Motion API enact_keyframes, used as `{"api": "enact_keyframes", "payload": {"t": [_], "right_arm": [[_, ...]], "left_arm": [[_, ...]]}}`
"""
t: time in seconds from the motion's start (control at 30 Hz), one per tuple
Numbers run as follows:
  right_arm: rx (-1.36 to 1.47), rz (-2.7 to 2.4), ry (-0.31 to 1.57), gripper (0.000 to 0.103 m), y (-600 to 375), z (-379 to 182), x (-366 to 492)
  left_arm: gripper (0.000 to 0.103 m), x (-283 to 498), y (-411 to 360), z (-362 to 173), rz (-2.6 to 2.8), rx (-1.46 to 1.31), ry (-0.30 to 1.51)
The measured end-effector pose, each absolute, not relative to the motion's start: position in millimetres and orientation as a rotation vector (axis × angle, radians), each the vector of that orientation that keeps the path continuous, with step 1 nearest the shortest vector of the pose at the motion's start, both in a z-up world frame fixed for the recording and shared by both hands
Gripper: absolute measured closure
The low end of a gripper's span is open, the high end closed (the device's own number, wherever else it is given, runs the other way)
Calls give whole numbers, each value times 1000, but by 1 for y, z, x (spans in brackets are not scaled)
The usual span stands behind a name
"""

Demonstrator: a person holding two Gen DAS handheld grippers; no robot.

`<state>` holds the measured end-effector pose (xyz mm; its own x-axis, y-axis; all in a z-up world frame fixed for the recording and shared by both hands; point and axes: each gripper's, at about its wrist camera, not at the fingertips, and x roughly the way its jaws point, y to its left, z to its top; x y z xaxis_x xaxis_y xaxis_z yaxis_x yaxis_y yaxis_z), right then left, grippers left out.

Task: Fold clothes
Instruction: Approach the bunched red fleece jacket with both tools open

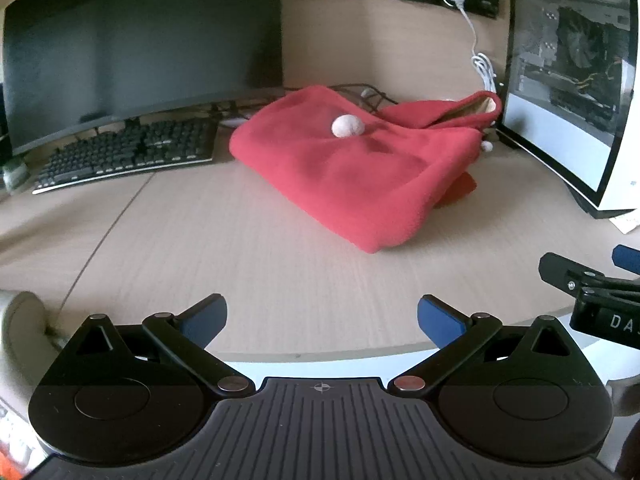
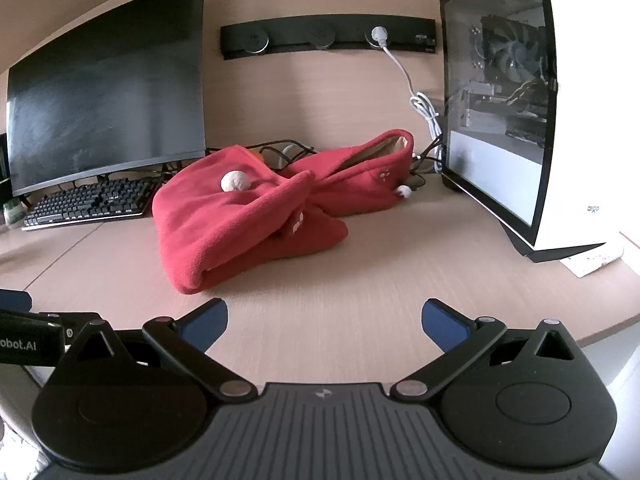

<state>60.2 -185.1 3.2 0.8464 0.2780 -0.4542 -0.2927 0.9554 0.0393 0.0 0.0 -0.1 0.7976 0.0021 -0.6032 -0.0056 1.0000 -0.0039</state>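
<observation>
Blue-padded left gripper (image 1: 322,322), jaws wide, holding nothing, over near counter edge | blue-padded right gripper (image 2: 325,322) beside it, jaws wide, holding nothing | pale woodgrain counter (image 2: 360,280) | folded red fleece garment (image 2: 240,216) mid-counter, white pompom (image 2: 235,181) on top | black keyboard (image 1: 128,152), dark monitor (image 1: 140,48) far left; white glass-sided computer case (image 2: 560,120) far right

Pale wood desk (image 1: 248,248), dark monitor (image 1: 140,52), keyboard (image 1: 128,156), white computer case (image 2: 516,120) against beige wall.
</observation>
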Motion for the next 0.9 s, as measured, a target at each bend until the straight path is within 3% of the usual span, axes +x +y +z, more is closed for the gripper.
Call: {"api": "enact_keyframes", "payload": {"t": [0.9], "right_arm": [[-58, 331, 491, 0, -185, 15, 51]], "left_arm": [[0, -12, 1, 7, 29, -5, 651]]}}
